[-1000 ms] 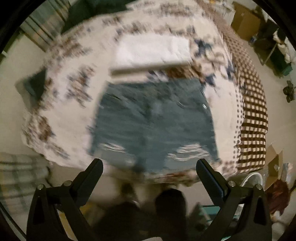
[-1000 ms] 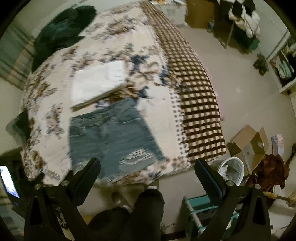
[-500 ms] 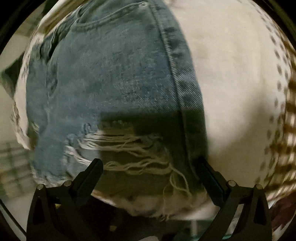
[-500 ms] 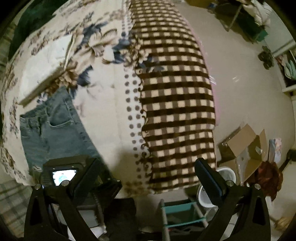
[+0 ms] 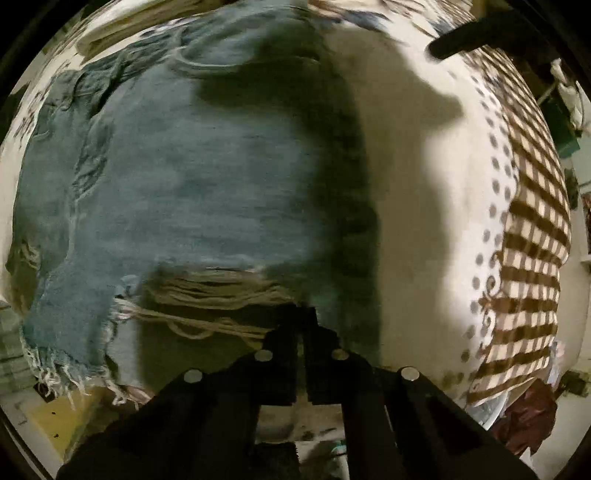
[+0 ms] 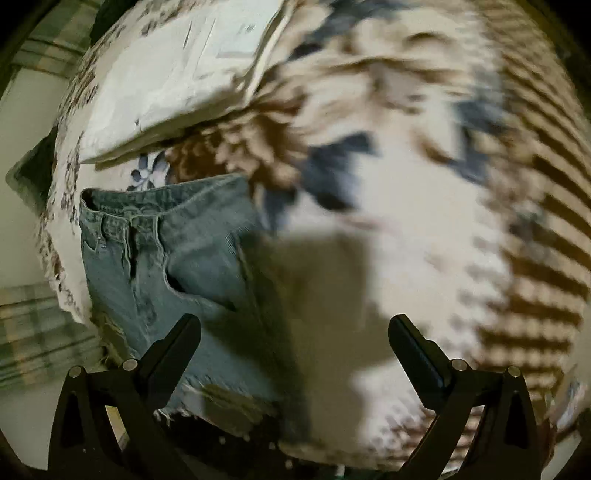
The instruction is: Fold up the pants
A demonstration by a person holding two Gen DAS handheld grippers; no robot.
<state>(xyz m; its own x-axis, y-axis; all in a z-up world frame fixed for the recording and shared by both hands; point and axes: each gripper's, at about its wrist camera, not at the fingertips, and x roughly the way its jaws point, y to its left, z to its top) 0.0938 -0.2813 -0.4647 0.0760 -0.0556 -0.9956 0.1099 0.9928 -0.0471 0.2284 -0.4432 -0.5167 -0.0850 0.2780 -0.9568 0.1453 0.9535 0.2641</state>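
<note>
A pair of ripped blue denim shorts (image 5: 177, 192) lies flat on a bed, waistband at the far end and frayed hems at the near edge. My left gripper (image 5: 304, 314) is shut on the frayed hem of the shorts' right leg. In the right wrist view the shorts (image 6: 166, 258) lie at the left. My right gripper (image 6: 295, 332) is open and empty above the shorts' right side seam and the bedspread.
The bed has a floral cream bedspread (image 6: 406, 221) and a brown checked blanket (image 5: 528, 258) on the right. A folded white cloth (image 6: 177, 74) lies beyond the waistband. The right gripper's finger (image 5: 472, 35) shows at the top of the left view.
Both grippers came down close to the bed. My left gripper went from open to shut on the right leg hem. My right gripper swung left toward the shorts.
</note>
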